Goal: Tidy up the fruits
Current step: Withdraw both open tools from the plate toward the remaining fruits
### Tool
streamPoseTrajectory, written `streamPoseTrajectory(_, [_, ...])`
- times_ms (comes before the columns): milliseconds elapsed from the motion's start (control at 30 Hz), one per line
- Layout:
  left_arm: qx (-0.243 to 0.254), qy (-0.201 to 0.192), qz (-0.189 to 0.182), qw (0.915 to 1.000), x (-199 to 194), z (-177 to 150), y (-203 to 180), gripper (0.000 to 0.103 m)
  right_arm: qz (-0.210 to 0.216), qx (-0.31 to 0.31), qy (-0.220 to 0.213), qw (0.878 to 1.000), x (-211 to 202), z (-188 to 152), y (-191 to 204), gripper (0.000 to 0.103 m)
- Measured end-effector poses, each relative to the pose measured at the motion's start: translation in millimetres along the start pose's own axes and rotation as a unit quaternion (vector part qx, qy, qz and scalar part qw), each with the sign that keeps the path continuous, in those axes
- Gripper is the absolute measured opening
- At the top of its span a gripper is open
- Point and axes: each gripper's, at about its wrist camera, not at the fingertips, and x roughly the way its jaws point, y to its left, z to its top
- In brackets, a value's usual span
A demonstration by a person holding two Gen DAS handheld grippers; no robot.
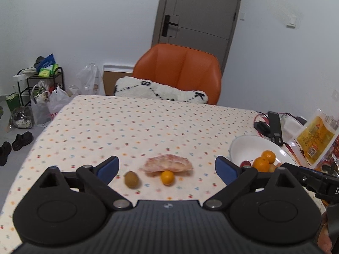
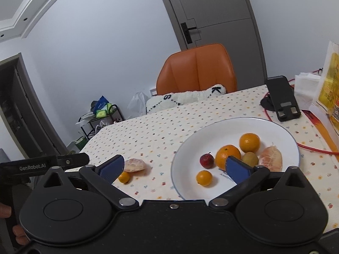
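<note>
A table under a cream cloth dotted with small coloured flowers fills both views. Behind it stands an orange chair with a white fuzzy cushion on its seat, a grey door behind that, and pale walls. On the floor to the left are a black rack piled with packets, plastic bags and dark shoes.

The left gripper hovers low over the cloth with its jaws wide apart and nothing between them. Just ahead lie a kiwi, a small orange and a peeled pomelo piece; the orange touches the pomelo's near edge.

The right gripper, jaws likewise apart and empty, hangs at the near rim of a white plate. The plate holds two oranges, a kumquat-sized orange fruit, a red fruit that may be a small apple, a second kiwi and another pomelo piece.

Past the plate sit a black phone stand, a red cable and a yellow packet.
</note>
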Motion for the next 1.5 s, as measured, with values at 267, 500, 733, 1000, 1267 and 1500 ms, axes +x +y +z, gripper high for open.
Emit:
streamPoseTrajectory(267, [-0.008,-0.004,0.014,0.9999,-11.6,0.0,26.2,0.096,0.013,-0.012,0.005,1.000,8.2,-1.9,19.6,0.103])
streamPoseTrajectory(500, [-0.023,-0.015,0.013,0.9995,-19.5,-6.8,45.7,0.096,0.023,-0.022,0.010,0.999,15.3,-4.0,36.0,0.103])
streamPoseTrajectory(733, [-0.036,-0.020,0.018,0.9990,-23.5,-12.5,65.7,0.094,0.035,-0.024,0.023,0.999,25.7,-7.9,50.3,0.103])
streamPoseTrajectory(1000, [-0.047,-0.007,0.018,0.9987,-18.1,-24.1,84.9,0.088,0.043,-0.029,0.040,0.998,38.0,-11.4,61.2,0.103])
streamPoseTrajectory(1267, [-0.062,0.018,0.014,0.9978,-0.3,-37.7,95.3,0.077,0.053,-0.046,0.061,0.996,52.2,-16.8,73.7,0.103])
streamPoseTrajectory(1500, [-0.066,0.039,0.006,0.9970,16.5,-48.9,98.0,0.068,0.056,-0.060,0.075,0.994,63.4,-21.0,81.0,0.102])
